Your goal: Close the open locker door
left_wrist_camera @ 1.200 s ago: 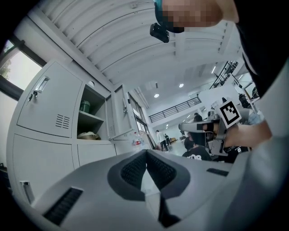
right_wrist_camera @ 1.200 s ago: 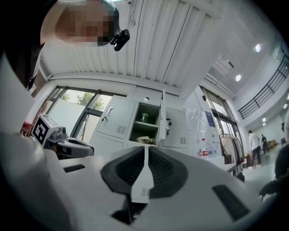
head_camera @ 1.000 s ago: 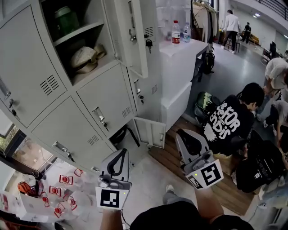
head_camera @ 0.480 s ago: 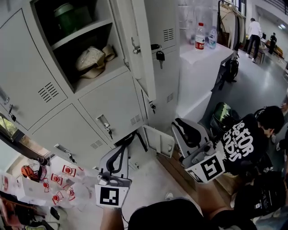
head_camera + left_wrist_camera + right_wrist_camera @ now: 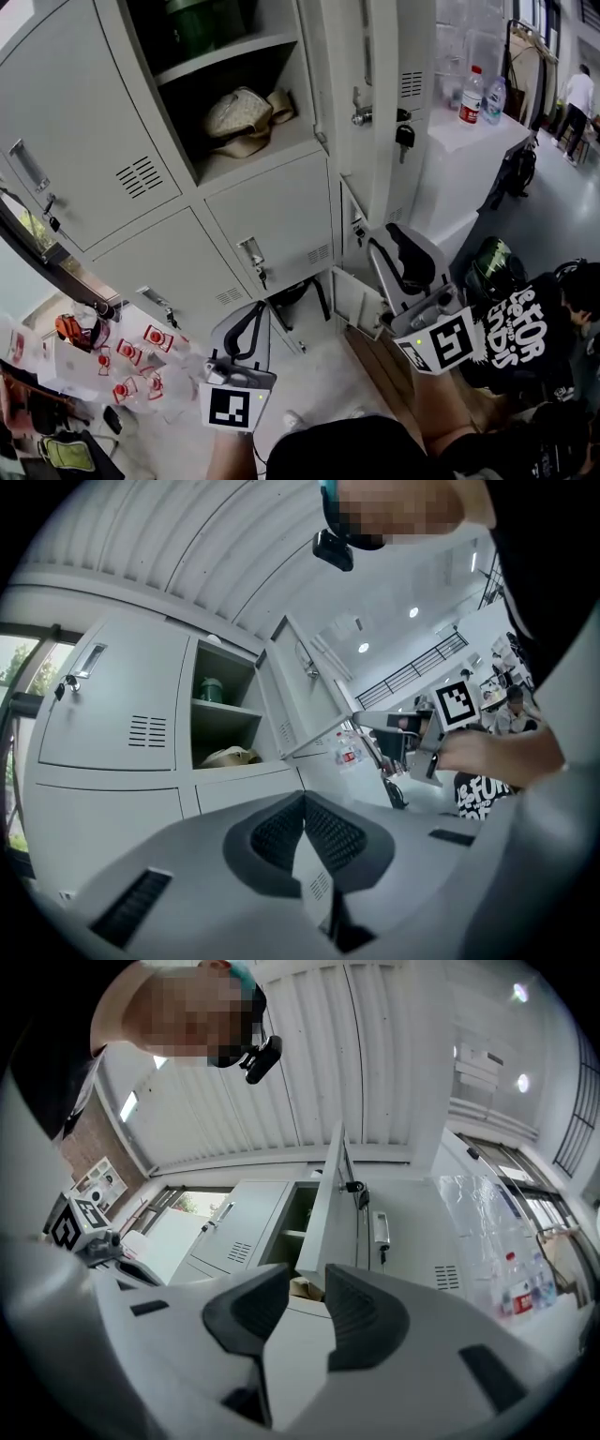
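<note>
L claw (image 5: 253, 322) low, jaws pressed together at the tips, nothing held. R claw (image 5: 392, 246) is up higher, jaws apart w/ a clear gap, empty. The locker door (image 5: 375, 56) stands open, edge-on, above and just ahead of the R claw, not touching it; in the right gripper view the door's lower edge shows beyond the gap. Key (image 5: 405, 137) hangs off the door's latch. Open compartment (image 5: 234, 66) is up and left of the R claw, w/ a tan bundle (image 5: 246, 114) on its lower shelf.
</note>
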`<state>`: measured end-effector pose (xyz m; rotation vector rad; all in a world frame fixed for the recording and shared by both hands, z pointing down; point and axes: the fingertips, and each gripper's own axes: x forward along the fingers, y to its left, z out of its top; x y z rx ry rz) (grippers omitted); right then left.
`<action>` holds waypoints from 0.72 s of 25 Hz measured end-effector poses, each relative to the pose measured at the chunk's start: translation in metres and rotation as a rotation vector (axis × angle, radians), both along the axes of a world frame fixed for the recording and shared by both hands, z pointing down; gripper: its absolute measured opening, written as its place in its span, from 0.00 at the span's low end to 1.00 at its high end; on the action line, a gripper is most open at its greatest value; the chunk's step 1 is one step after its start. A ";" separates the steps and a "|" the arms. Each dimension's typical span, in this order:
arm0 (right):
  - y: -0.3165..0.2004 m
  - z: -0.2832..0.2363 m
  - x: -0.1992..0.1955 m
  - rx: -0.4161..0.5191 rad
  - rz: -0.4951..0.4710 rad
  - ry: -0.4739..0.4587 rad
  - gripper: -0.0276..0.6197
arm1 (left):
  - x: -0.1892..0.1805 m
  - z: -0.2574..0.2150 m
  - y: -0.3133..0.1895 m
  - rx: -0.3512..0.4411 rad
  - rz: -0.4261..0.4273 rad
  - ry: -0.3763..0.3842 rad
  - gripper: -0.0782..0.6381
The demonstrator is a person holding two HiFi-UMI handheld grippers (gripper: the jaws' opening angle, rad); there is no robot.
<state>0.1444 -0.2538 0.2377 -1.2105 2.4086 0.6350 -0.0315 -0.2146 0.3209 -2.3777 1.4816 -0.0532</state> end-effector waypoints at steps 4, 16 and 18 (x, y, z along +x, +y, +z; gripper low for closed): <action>-0.008 -0.005 -0.010 0.008 0.029 -0.036 0.22 | -0.024 -0.005 -0.002 0.012 -0.007 0.006 0.14; -0.006 -0.011 -0.065 0.036 0.078 -0.024 0.22 | -0.082 -0.007 -0.005 0.032 0.014 -0.004 0.14; -0.007 -0.011 -0.076 0.035 0.083 -0.017 0.22 | -0.094 -0.006 -0.004 0.030 0.013 -0.002 0.14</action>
